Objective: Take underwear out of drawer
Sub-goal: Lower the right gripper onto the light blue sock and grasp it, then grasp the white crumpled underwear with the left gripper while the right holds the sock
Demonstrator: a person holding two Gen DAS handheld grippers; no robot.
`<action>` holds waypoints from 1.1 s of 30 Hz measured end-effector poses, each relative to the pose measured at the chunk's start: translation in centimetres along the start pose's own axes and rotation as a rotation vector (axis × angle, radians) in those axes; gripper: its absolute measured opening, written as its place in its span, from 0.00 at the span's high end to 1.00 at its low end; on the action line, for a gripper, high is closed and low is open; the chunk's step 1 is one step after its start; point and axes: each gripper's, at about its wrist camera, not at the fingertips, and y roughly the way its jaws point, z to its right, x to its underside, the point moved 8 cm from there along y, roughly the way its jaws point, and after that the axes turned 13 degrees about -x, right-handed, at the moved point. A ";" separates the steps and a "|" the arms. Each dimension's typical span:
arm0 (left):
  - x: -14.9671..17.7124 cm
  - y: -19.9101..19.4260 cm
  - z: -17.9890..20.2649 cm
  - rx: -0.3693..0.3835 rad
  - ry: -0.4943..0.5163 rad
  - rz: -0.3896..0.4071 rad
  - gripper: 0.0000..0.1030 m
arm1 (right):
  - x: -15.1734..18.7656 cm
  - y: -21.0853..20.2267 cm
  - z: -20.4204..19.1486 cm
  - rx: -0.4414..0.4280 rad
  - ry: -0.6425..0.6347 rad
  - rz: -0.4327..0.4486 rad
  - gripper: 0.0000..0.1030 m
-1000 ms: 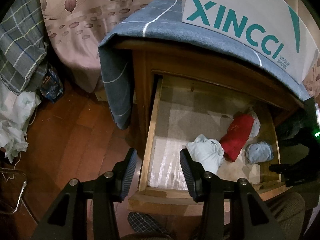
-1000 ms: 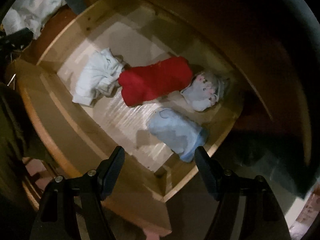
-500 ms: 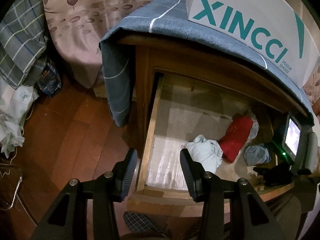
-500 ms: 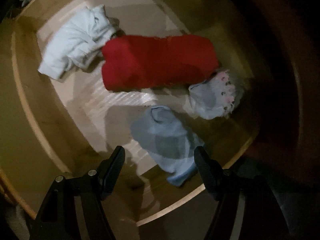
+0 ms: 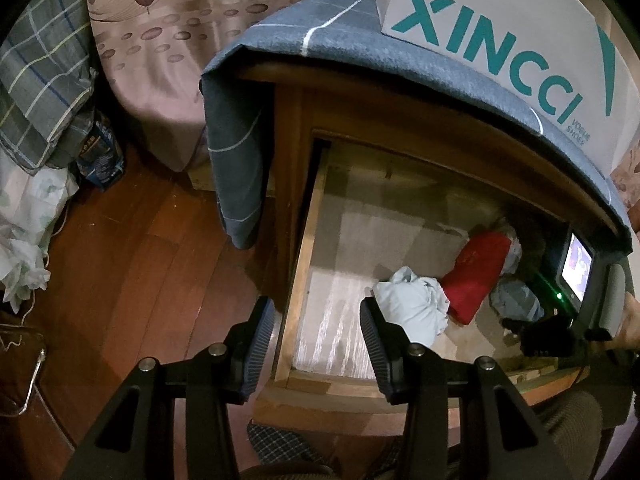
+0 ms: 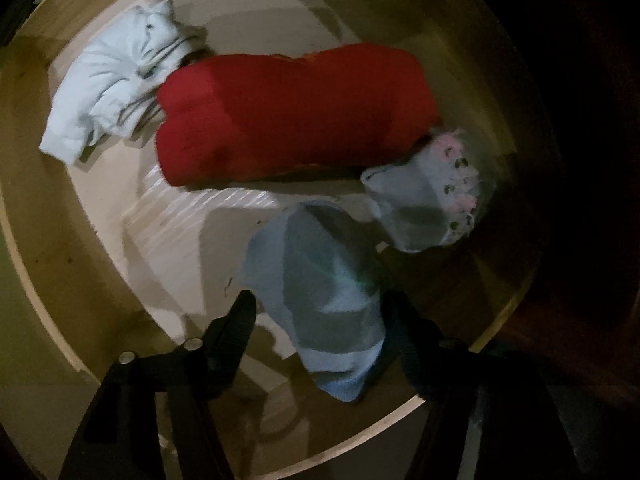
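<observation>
Blue underwear [image 6: 320, 300] by the drawer [image 6: 24, 240] wall sits between the closing right tool [image 6: 320, 316]; left tool [image 5: 316, 340] half-open, empty.

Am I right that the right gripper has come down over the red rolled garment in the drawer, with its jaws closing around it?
Not quite: the right gripper is over the light blue garment, not the red one. Its jaws are closing with the blue piece between them, as the right wrist view shows.
</observation>
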 end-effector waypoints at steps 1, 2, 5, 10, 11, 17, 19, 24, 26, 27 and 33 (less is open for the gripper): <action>0.0 0.1 0.1 0.000 0.002 -0.003 0.56 | 0.0 0.0 0.2 -0.005 0.013 0.005 0.49; 0.1 0.1 0.0 0.000 0.002 -0.004 0.56 | 0.1 0.2 0.5 -0.006 0.018 0.008 0.54; 0.1 0.2 0.0 -0.004 0.006 -0.010 0.56 | 0.2 0.0 0.8 -0.007 0.034 0.017 0.56; 0.2 0.3 0.1 -0.012 0.016 -0.011 0.56 | 0.3 -0.4 0.4 -0.082 0.105 0.040 0.59; 0.2 0.3 0.2 -0.012 0.017 -0.012 0.56 | 0.4 -0.6 0.0 -0.109 0.115 0.042 0.60; 0.2 0.3 0.1 -0.010 0.015 -0.015 0.56 | 1.2 -2.5 -1.1 -0.203 0.228 0.080 0.61; 0.2 0.4 0.1 -0.014 0.017 -0.019 0.56 | 1.4 -3.4 -1.0 -0.220 0.304 0.107 0.61; 0.4 0.7 0.1 -0.010 0.022 -0.047 0.56 | 2.1 -6.3 -1.5 -0.284 0.495 0.216 0.61; 0.4 0.8 0.2 -0.010 0.028 -0.051 0.56 | 2.5 -7.1 -2.0 -0.302 0.553 0.260 0.61; 0.5 0.8 0.2 -0.014 0.032 -0.049 0.56 | 2.6 -7.3 -2.2 -0.303 0.582 0.281 0.61; 0.8 1.0 1.1 -0.036 0.090 -0.062 0.56 | 4.7 -7.8 -3.2 -0.276 0.690 0.385 0.61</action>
